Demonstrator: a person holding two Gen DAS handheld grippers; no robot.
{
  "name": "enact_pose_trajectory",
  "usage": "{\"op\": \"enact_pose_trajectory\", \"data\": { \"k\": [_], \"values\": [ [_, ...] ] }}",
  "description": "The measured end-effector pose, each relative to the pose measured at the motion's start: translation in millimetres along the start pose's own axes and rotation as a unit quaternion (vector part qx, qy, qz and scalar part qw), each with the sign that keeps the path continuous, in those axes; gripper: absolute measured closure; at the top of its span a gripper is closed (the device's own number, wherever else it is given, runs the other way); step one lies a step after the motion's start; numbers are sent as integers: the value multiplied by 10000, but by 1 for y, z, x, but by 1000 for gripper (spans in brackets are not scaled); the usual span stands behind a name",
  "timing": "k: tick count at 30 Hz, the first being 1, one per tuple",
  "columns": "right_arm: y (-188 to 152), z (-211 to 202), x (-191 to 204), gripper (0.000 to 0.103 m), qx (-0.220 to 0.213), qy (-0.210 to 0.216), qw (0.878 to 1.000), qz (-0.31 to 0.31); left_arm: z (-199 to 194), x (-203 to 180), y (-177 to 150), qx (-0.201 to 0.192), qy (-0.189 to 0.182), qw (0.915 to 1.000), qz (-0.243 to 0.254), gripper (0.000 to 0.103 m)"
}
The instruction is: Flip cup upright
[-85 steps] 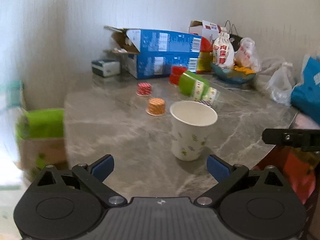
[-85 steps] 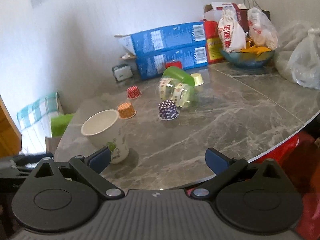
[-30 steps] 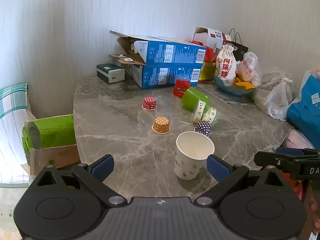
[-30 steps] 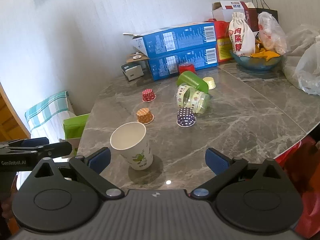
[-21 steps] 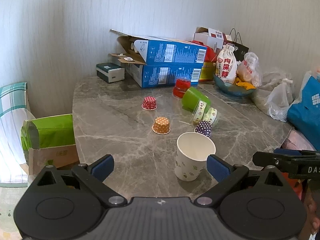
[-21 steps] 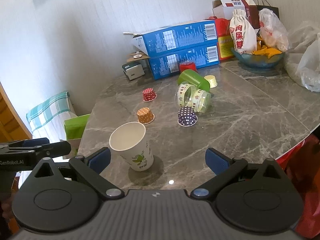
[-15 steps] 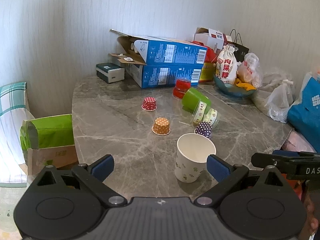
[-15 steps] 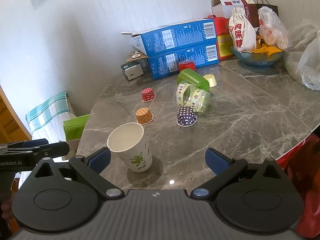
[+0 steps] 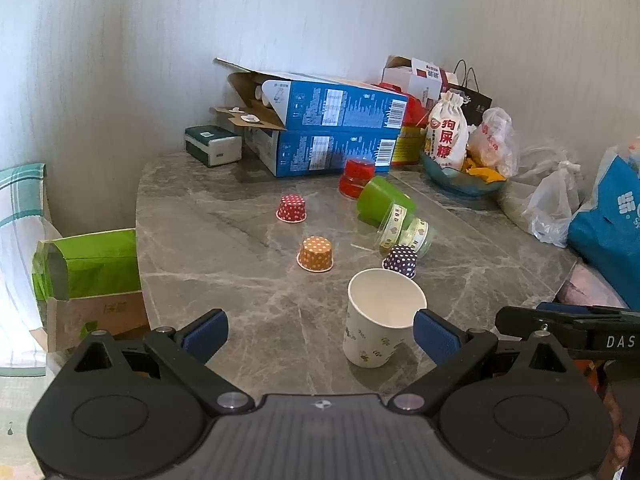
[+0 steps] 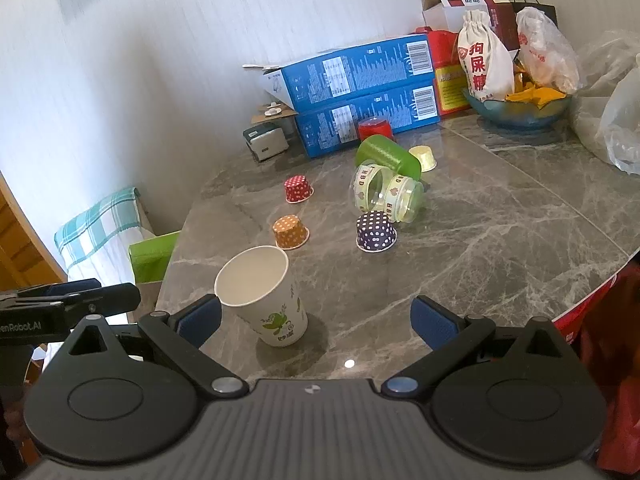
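Note:
A white paper cup (image 9: 378, 320) with green leaf prints stands upright, mouth up, on the grey marble table (image 9: 224, 248) near its front edge. It also shows in the right wrist view (image 10: 266, 296). My left gripper (image 9: 320, 332) is open and empty, held back from the table, with the cup just inside its right finger. My right gripper (image 10: 316, 316) is open and empty, with the cup just inside its left finger. Neither gripper touches the cup.
Upturned dotted cupcake cases stand behind the cup: orange (image 9: 315, 254), red (image 9: 292, 208), purple (image 9: 401, 261). A green-lidded clear jar (image 9: 394, 216) lies on its side. Blue boxes (image 9: 332, 132), a snack bowl (image 9: 460, 176) and bags (image 9: 552, 204) crowd the back and right.
Both grippers have drawn back from the table since 2.8 s ago, so the cup looks smaller. Over the last second the views barely shift. The cup has stayed upright in place.

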State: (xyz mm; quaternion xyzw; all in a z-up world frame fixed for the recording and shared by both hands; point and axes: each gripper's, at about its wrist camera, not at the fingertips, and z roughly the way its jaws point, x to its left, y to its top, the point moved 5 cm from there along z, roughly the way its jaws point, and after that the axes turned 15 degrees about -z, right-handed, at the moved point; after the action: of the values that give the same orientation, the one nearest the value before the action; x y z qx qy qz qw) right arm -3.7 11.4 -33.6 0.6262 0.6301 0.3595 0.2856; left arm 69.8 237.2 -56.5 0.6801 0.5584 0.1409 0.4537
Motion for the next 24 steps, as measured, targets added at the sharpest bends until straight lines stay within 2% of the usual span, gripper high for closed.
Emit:
{"op": "enact_pose_trajectory", "data": {
  "k": [9, 12, 24],
  "values": [
    [3, -1, 9, 1, 2, 1, 10000, -94, -7, 1, 0, -145, -27, 9999, 17, 3],
    [3, -2, 11, 1, 9, -41, 9999, -128, -8, 0, -1, -130, -160, 9998, 42, 3],
    [4, -1, 19, 1, 4, -14, 9999, -162, -8, 5, -3, -133, -202, 9997, -48, 3]
  ]
}}
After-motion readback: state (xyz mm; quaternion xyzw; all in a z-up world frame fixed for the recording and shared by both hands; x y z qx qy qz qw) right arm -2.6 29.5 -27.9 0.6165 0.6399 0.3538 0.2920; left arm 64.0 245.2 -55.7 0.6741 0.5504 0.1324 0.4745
